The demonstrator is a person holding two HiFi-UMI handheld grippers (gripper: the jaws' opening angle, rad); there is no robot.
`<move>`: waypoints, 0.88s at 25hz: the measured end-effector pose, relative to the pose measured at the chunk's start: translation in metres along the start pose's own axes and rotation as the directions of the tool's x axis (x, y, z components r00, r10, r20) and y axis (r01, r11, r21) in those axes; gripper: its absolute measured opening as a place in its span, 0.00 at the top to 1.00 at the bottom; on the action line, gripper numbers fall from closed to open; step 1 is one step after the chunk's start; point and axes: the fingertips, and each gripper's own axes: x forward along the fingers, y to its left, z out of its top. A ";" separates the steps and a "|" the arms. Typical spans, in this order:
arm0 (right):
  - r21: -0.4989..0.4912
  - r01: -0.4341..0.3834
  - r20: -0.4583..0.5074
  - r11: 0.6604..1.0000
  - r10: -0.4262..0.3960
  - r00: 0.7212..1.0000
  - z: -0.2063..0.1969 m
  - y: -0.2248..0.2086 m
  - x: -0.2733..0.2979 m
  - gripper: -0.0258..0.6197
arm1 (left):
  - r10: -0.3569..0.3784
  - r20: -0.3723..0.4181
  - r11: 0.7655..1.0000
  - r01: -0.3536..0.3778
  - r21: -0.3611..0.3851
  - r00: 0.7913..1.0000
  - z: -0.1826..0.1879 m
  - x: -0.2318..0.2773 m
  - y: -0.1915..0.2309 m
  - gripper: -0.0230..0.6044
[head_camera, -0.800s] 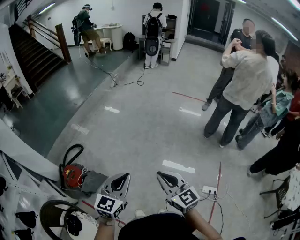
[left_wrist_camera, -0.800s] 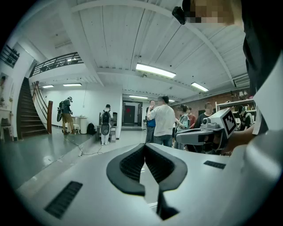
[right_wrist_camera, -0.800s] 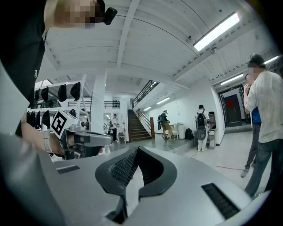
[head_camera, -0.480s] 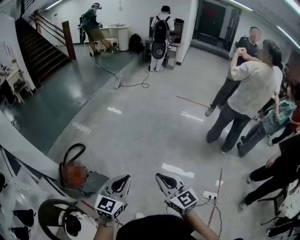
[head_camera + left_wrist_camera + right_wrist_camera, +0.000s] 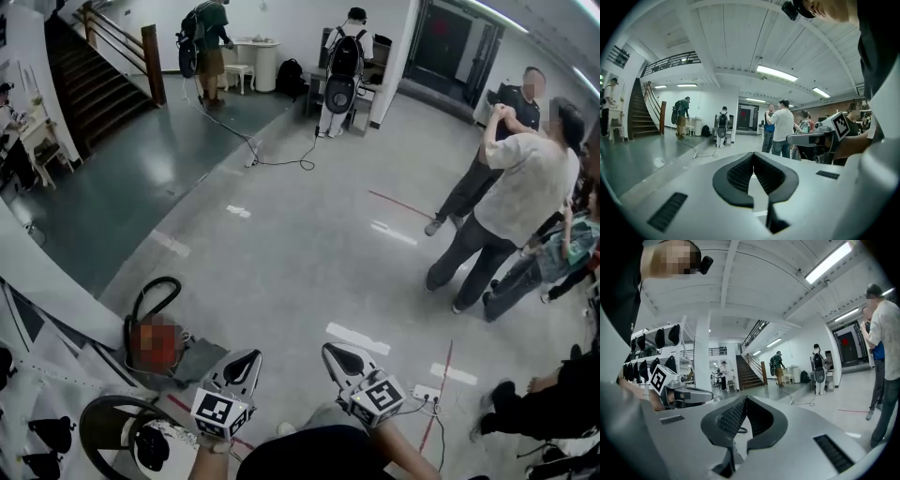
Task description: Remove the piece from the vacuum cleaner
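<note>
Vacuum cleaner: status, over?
Left tongs shut, empty; right tongs shut, empty. Vacuum cleaner on floor front-left, untouched. Nothing seen in the way.

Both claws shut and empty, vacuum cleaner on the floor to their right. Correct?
No: the head view shows the vacuum cleaner on the floor to their left, not right. The left claw and right claw are shut and empty.

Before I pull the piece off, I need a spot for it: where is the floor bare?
Free: the grey floor straight ahead, between the vacuum cleaner on the left and the power strip on the right. Crowded: leftward by the black hose and white rack; rightward around the standing people.
</note>
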 end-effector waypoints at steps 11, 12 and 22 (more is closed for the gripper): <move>0.025 -0.039 -0.035 0.999 0.039 0.999 0.003 -0.054 0.084 0.92 | 0.045 -0.043 0.998 -0.046 -0.040 0.998 0.001 0.059 0.070 0.93; 0.025 -0.049 -0.034 0.998 0.050 0.998 0.007 -0.065 0.096 0.92 | 0.054 -0.045 0.998 -0.055 -0.038 0.998 0.005 0.071 0.079 0.93; 0.069 -0.164 -0.018 0.984 0.165 0.986 0.043 -0.180 0.225 0.92 | 0.186 -0.050 0.982 -0.187 -0.027 0.981 0.048 0.187 0.175 0.93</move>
